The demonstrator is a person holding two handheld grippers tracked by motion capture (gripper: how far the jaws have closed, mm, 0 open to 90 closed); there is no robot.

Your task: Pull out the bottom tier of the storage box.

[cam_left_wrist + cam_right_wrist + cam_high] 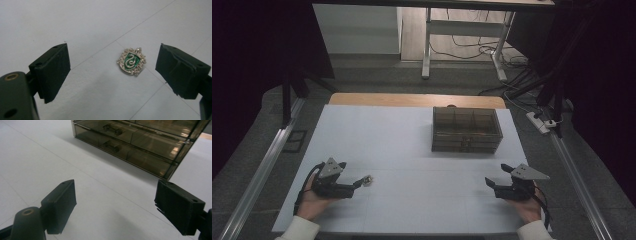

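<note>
Near left of the white table (412,150): left gripper (360,183) held low in a hand (314,200), jaws spread wide, nothing between the pads. Small silver badge (368,180) with a green shield and a curled snake lying flat on the table just past the fingertips; in the left gripper view the badge (131,61) sitting between the two black jaws but beyond them, closer to the right-hand one, touching neither. Thin seam lines in the table cover crossing close by the badge.

Near right: right gripper (490,184) in the other hand (527,205), pointing left, jaws likewise wide apart and empty. Grey three-cornered plates on top of both grippers, white sleeves at the near edge.

Far right of the table: smoky transparent drawer box (467,129), well apart from both grippers and from the badge. In the right gripper view the drawer box (140,142) beyond the open jaws, two stacked drawers with small front handles, both pushed in, dividers visible through the top.
</note>
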